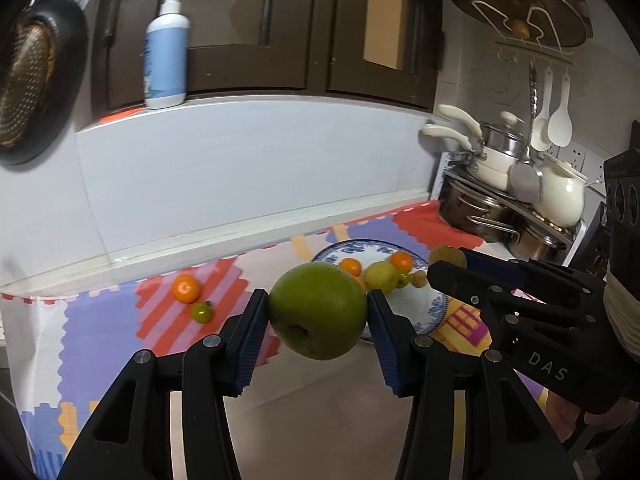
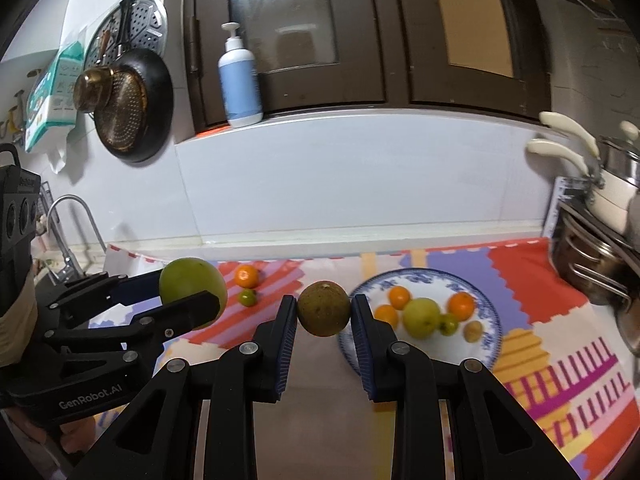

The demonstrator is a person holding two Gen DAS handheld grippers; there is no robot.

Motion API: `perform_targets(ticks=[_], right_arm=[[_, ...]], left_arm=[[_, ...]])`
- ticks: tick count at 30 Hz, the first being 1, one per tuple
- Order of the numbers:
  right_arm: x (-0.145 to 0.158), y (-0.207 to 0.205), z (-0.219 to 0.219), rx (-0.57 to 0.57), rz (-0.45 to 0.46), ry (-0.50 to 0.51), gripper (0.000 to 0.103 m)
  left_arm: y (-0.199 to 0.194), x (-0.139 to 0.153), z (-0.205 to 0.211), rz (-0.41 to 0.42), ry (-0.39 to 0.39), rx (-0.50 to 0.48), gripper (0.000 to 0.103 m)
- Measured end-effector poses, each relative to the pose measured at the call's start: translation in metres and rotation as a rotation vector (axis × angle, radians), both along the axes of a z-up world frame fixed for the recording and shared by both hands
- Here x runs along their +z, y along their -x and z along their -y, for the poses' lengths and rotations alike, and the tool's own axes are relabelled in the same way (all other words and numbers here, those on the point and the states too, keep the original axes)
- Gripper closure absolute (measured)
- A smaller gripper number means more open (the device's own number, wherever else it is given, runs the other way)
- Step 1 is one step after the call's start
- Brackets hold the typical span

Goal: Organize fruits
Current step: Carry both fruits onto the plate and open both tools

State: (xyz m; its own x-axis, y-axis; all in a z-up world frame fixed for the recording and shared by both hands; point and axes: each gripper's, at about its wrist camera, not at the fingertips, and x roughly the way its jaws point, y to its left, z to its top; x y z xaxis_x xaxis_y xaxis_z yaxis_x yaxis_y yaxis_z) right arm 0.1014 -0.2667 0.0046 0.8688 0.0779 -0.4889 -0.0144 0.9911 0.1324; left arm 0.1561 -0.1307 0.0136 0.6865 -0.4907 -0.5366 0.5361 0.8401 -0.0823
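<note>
In right wrist view, far left: left tongs (image 2: 192,300) pinch the green apple (image 2: 188,280), held clear of the worktop (image 2: 320,408), prob for carrying to the plate (image 2: 494,328). Left-centre on the mat (image 2: 560,380): an orange (image 2: 247,275) and a small green fruit (image 2: 247,297), not yet sorted. Centre: right tongs (image 2: 324,312) clamp a brown fruit (image 2: 324,309). Right of centre, the plate already holds oranges, a yellow-green fruit & small ones.

Plate (image 2: 490,322) w/ fruits right on mat (image 2: 540,276), two fruits (image 2: 247,276) left, pots (image 2: 592,264) far right
</note>
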Motion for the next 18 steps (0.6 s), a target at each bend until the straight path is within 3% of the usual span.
perform_targets(ticks=[18], right_arm=[[-0.026, -0.011, 0.077, -0.034, -0.077, 0.032, 0.074]], left_arm=[[-0.021, -0.022, 0.085, -0.042, -0.049, -0.066, 0.054]])
